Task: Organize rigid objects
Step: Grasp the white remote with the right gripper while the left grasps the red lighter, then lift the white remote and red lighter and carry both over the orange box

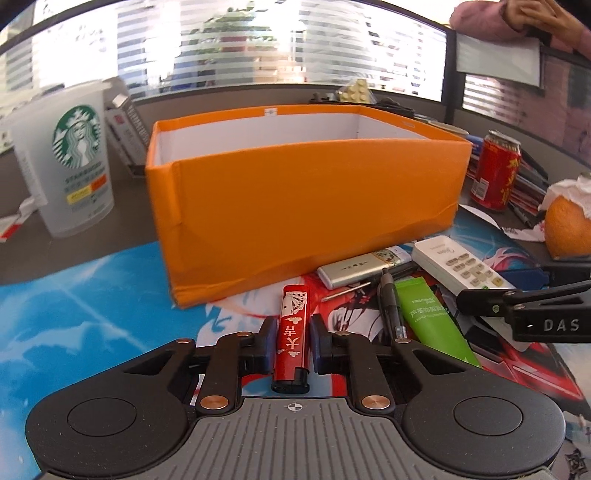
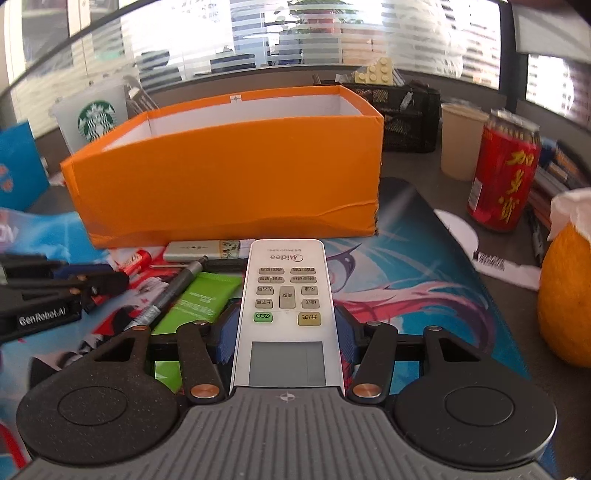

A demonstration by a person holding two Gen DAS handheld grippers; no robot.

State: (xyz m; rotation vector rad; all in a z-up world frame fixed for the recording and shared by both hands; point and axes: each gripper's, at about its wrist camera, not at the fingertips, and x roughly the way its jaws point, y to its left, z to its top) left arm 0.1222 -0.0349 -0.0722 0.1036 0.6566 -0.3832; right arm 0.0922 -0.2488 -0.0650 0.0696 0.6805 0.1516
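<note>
My left gripper [image 1: 293, 320] is shut on a red lighter [image 1: 293, 332] that lies lengthwise between its blue pads, on the printed desk mat in front of the orange box [image 1: 295, 199]. My right gripper [image 2: 286, 314] is shut on a white remote [image 2: 286, 280], with its pads against both long sides. The remote [image 1: 458, 266] also shows in the left wrist view. Between the two grippers lie a silver flat case [image 1: 354, 269], a dark pen [image 1: 389, 302] and a green tube [image 1: 432, 317]. The orange box [image 2: 229, 177] stands open-topped; its floor is hidden.
A Starbucks cup [image 1: 70, 158] stands left of the box. A red can [image 2: 504, 173], a beige cup [image 2: 461, 136] and an orange fruit [image 2: 565, 295] stand at the right. A black mesh organizer [image 2: 406, 114] sits behind the box. A person's hands [image 1: 535, 18] show at the back right.
</note>
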